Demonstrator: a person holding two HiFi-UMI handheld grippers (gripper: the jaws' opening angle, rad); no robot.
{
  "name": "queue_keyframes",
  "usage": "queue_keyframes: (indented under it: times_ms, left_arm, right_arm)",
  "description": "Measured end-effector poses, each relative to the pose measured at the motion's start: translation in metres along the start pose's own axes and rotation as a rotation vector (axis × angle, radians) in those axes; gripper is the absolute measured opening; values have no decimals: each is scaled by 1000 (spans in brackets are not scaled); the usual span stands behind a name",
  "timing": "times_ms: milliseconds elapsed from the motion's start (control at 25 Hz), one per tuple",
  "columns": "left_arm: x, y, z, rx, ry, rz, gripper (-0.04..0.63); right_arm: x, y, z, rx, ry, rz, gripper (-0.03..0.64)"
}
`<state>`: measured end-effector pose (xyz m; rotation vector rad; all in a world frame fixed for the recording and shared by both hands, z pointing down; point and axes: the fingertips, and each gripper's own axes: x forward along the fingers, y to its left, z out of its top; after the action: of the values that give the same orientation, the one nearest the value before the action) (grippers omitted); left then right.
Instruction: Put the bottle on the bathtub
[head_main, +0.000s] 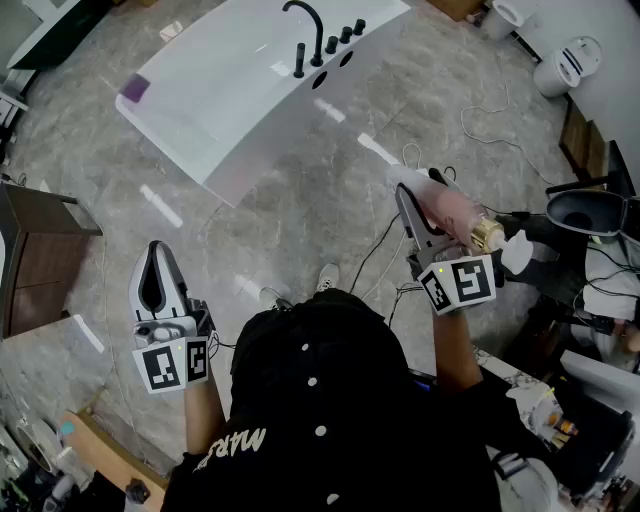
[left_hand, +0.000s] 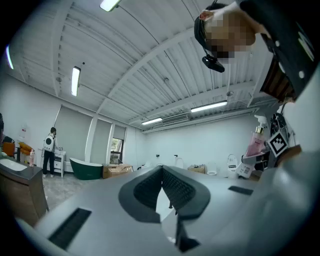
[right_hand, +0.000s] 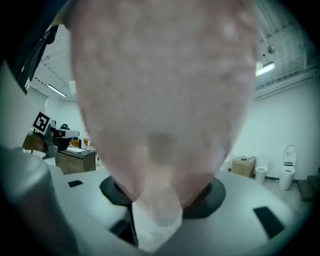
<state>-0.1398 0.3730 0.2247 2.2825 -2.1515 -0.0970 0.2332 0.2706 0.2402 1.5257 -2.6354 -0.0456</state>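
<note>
- The left gripper (head_main: 153, 262) hangs low and level at the person's side, jaws together on nothing. It is probably idle because one gripper is enough for this carry.
- The white bathtub (head_main: 250, 140) lies ahead across the marble floor (head_main: 300, 220). Its flat deck beside the black faucet (head_main: 305, 35) looks like the natural landing spot.
- The right gripper (head_main: 428, 212) is clamped around the pink bottle (head_main: 455, 210), held level and well apart from the bathtub, so placement is not yet done.

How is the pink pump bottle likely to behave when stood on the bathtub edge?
The pink pump bottle looks tall and narrow, so it may tip easily. Its rounded body could roll if laid down. The glossy bathtub probably lets it slide.
</note>
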Motion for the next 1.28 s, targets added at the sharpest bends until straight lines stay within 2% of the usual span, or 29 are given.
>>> queue_keyframes:
  times_ms: [480, 720, 1000, 1280]
  left_arm:
    - [18, -36, -2, 11, 8, 19, 9]
    - [19, -58, -2, 16, 6, 84, 9]
    - [23, -55, -11, 25, 32, 117, 9]
    - [63, -25, -25, -3, 24, 111, 9]
  right_arm:
    - [5, -35, -6, 39, -20, 43, 238]
    - [10, -61, -20, 50, -11, 80, 236]
    - [32, -68, -28, 44, -4, 114, 238]
    - [78, -57, -23, 25, -17, 118, 238]
